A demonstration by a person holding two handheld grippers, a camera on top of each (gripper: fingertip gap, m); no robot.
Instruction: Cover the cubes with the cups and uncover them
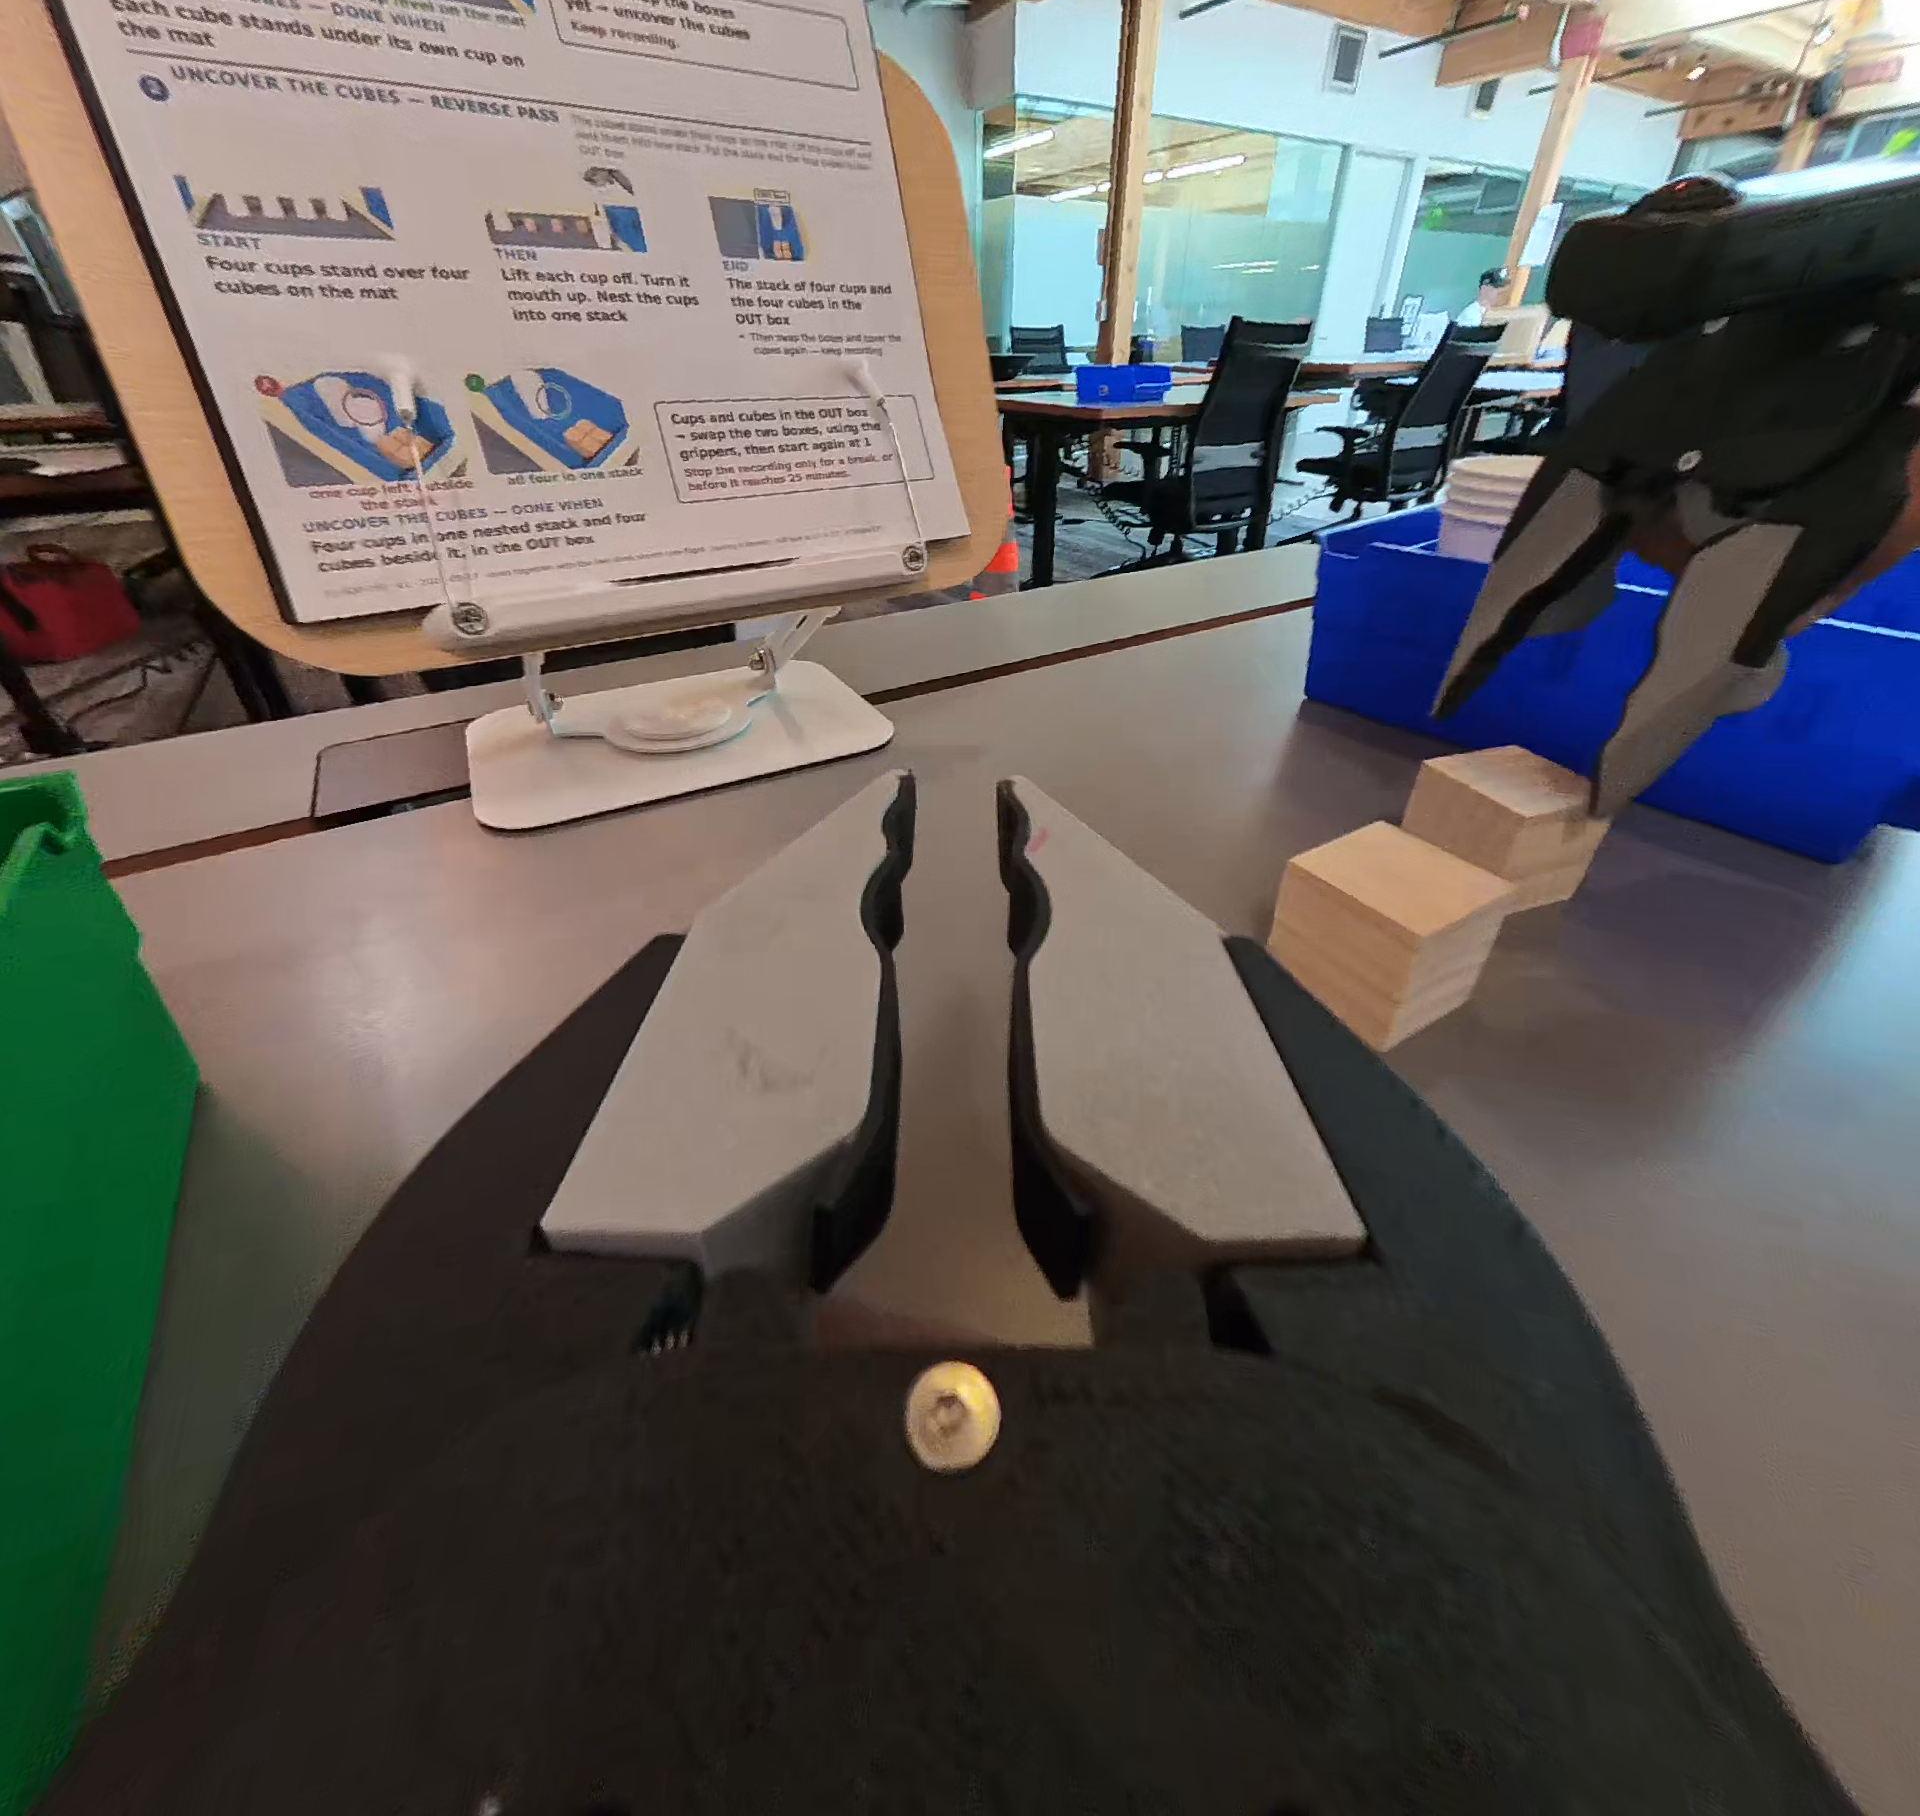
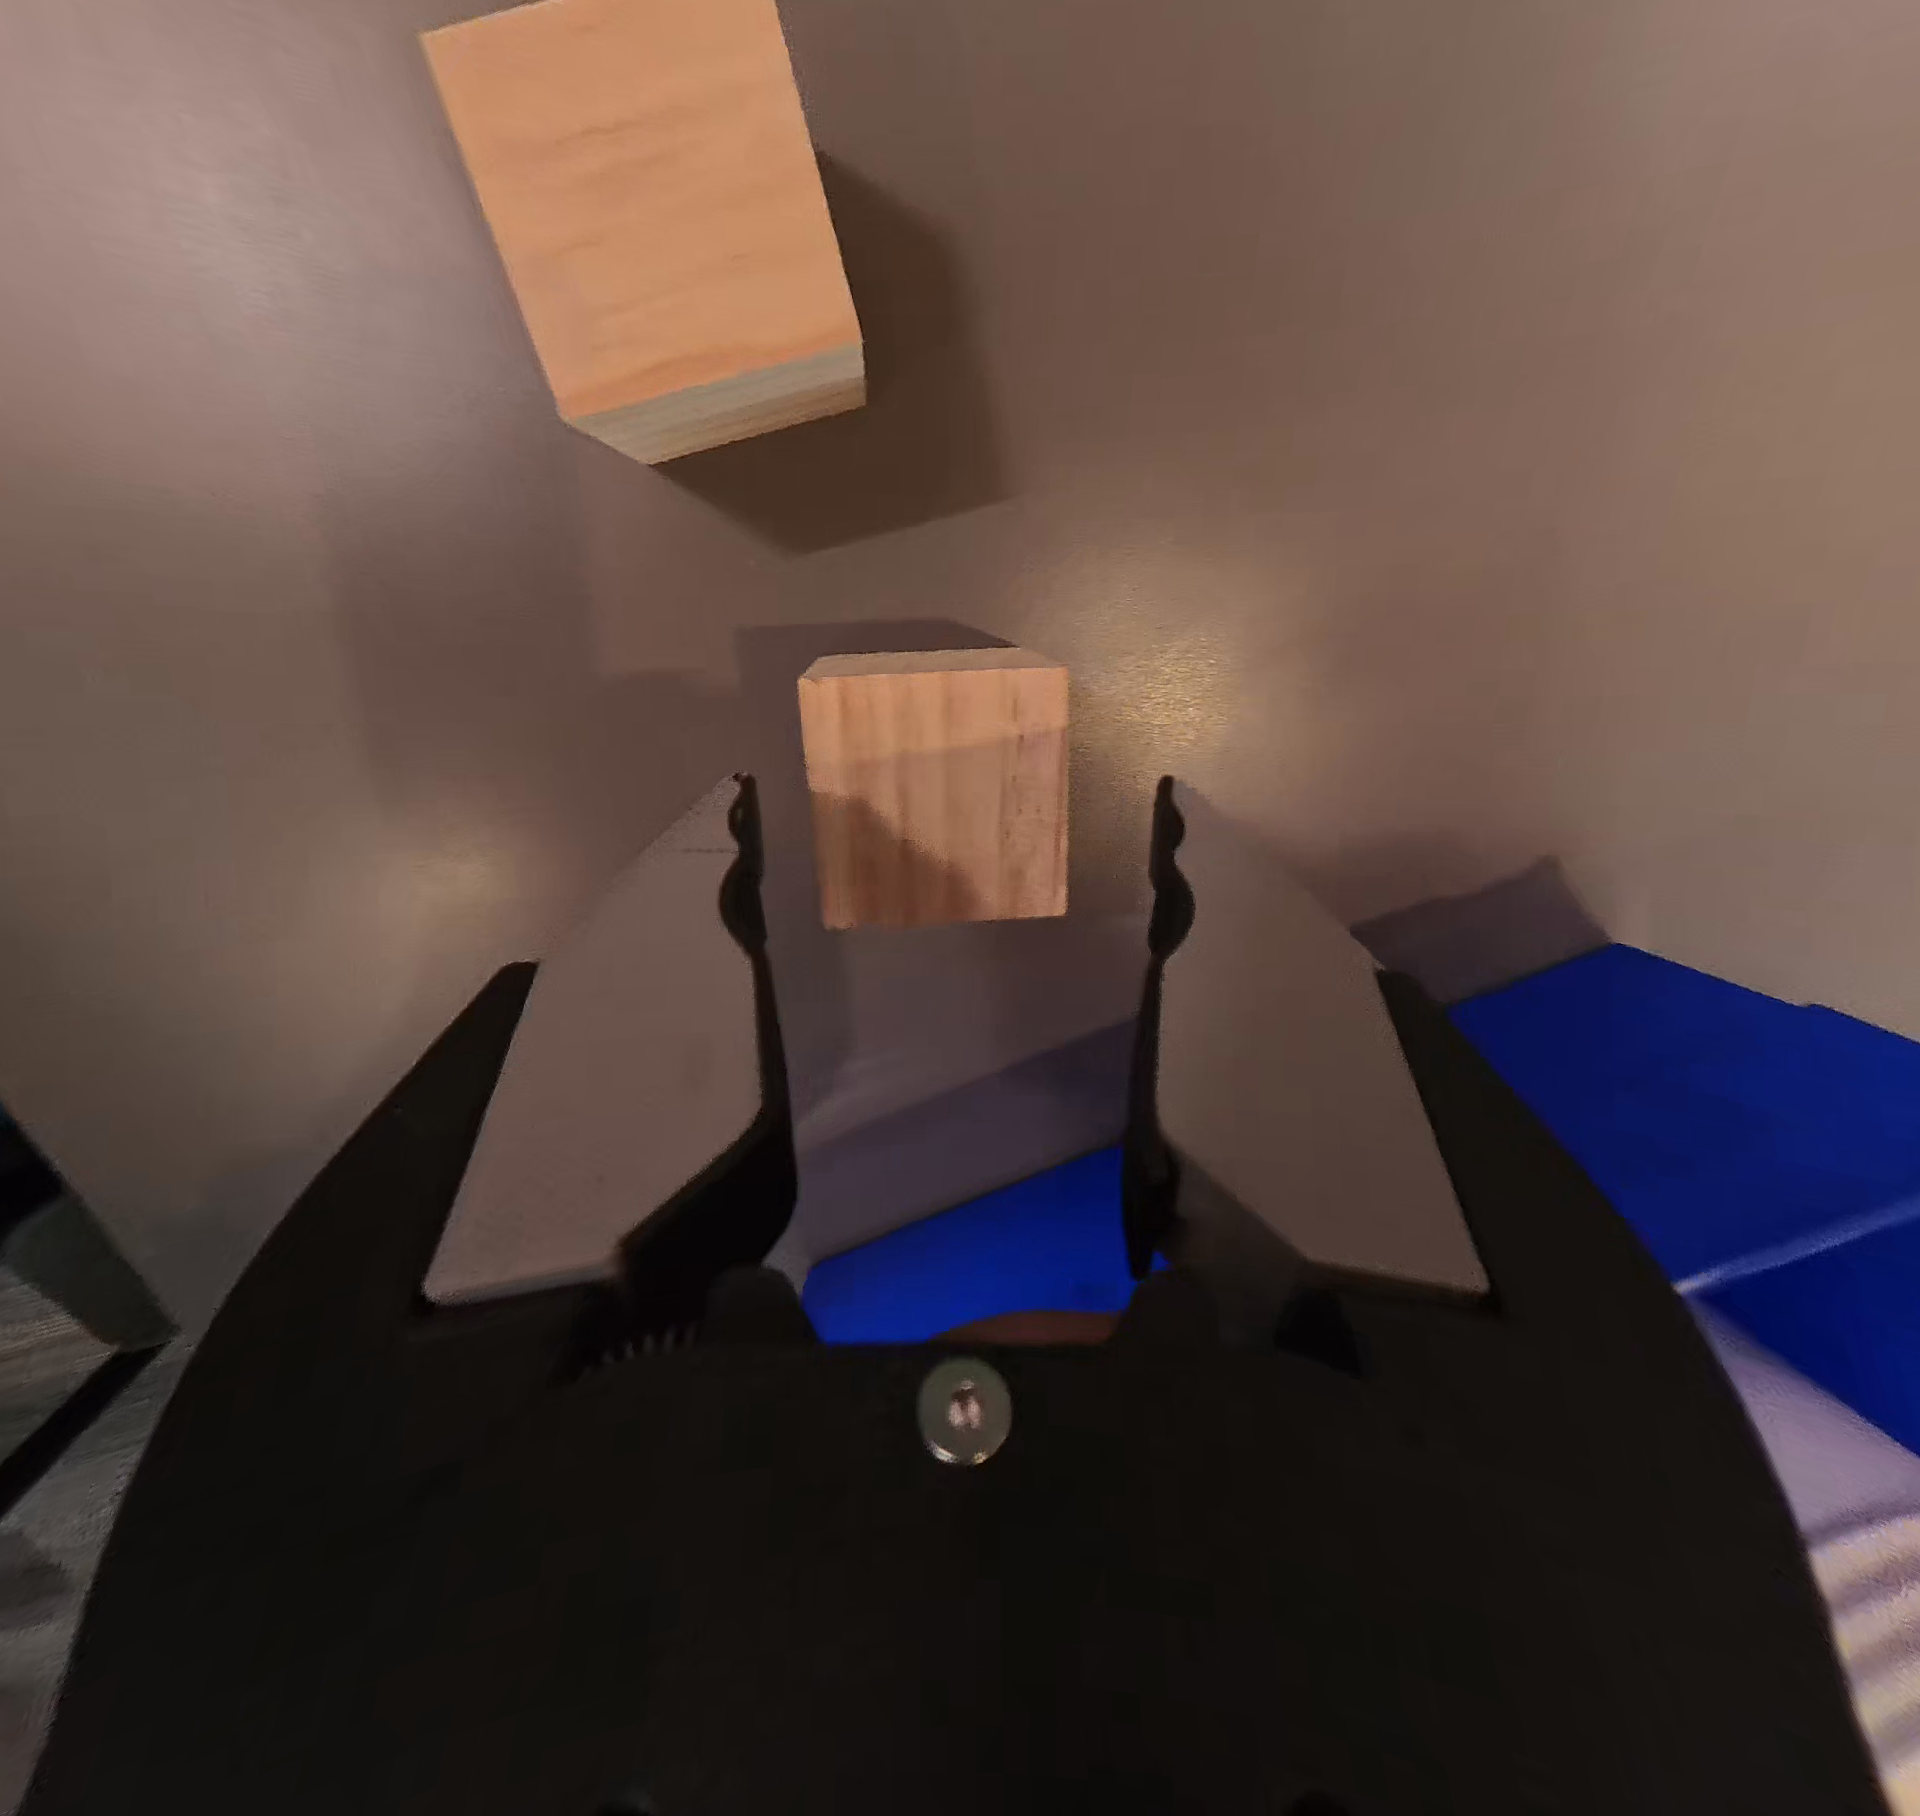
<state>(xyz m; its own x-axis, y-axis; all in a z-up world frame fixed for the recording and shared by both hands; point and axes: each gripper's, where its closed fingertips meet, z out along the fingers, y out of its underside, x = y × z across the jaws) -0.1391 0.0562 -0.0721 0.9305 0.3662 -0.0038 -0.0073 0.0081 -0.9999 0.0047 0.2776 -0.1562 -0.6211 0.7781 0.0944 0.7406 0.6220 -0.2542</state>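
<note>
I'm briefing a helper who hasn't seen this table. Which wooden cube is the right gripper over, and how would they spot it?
Start at the blue bin on the table's right side. Two wooden cubes sit on the grey table in front of it. It is the cube nearer the bin, framed by the right gripper's open fingers; the other cube has none.

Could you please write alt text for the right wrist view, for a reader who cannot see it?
The right gripper points down at a grey table, jaws open around a wooden cube without touching it. A second cube lies farther ahead, and a blue bin shows at lower right.
</note>
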